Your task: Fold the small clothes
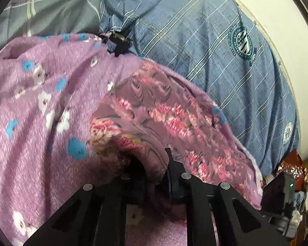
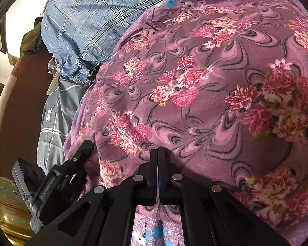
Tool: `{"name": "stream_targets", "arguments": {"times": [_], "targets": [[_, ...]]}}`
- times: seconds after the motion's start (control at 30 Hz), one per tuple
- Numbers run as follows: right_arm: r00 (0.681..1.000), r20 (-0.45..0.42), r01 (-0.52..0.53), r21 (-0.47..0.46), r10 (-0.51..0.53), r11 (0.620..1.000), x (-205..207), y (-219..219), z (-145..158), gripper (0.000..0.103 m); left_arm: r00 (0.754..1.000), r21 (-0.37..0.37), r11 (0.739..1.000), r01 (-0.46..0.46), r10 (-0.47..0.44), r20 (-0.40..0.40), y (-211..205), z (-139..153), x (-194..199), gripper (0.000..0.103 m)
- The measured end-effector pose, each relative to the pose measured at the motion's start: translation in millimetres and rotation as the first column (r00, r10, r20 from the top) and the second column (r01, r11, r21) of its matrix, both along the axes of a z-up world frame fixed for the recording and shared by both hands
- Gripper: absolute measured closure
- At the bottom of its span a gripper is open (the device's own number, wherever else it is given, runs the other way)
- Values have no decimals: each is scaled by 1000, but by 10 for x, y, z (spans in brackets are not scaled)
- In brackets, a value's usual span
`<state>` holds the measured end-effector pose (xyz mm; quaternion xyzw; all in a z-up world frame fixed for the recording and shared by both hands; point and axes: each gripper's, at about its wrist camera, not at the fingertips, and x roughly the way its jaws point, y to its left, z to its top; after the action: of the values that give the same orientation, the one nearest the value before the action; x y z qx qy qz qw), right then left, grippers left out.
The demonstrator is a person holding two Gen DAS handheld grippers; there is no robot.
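Observation:
A purple garment with pink and red flowers (image 1: 154, 110) lies on a lilac cloth with white and blue flowers (image 1: 37, 106), both on the bed. My left gripper (image 1: 152, 164) is shut on a bunched fold of the flowered garment; its left finger is buried in the fabric. In the right wrist view the same garment (image 2: 205, 86) fills most of the frame. My right gripper (image 2: 157, 153) is shut with its fingers pressed together at the garment's near edge; I cannot see fabric between the tips. The left gripper (image 2: 82, 149) shows at the garment's left edge.
A blue striped bedsheet (image 1: 225, 47) covers the bed beyond the clothes. A grey quilt with stars (image 1: 51, 6) lies at the far left. A white wall (image 1: 277, 20) borders the bed. A brown bed frame (image 2: 16, 106) and golden furniture (image 2: 8, 215) stand at the left.

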<state>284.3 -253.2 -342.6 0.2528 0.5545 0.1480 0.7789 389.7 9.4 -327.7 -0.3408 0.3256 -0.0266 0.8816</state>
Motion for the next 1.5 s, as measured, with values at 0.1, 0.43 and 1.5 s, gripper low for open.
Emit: {"name": "stream_targets", "arguments": {"times": [0.1, 0.43, 1.5], "targets": [[1000, -9, -1, 17, 1, 1000, -4, -26, 7, 103, 999, 87, 996, 17, -21, 40, -105, 187, -60, 93], [959, 51, 271, 126, -279, 954, -106, -1015, 292, 96, 947, 412, 896, 164, -260, 188, -1166, 1212, -118, 94], [858, 120, 481, 159, -500, 862, -457, -2362, 718, 36, 902, 382, 835, 396, -431, 6, -1714, 545, 158, 32]]}}
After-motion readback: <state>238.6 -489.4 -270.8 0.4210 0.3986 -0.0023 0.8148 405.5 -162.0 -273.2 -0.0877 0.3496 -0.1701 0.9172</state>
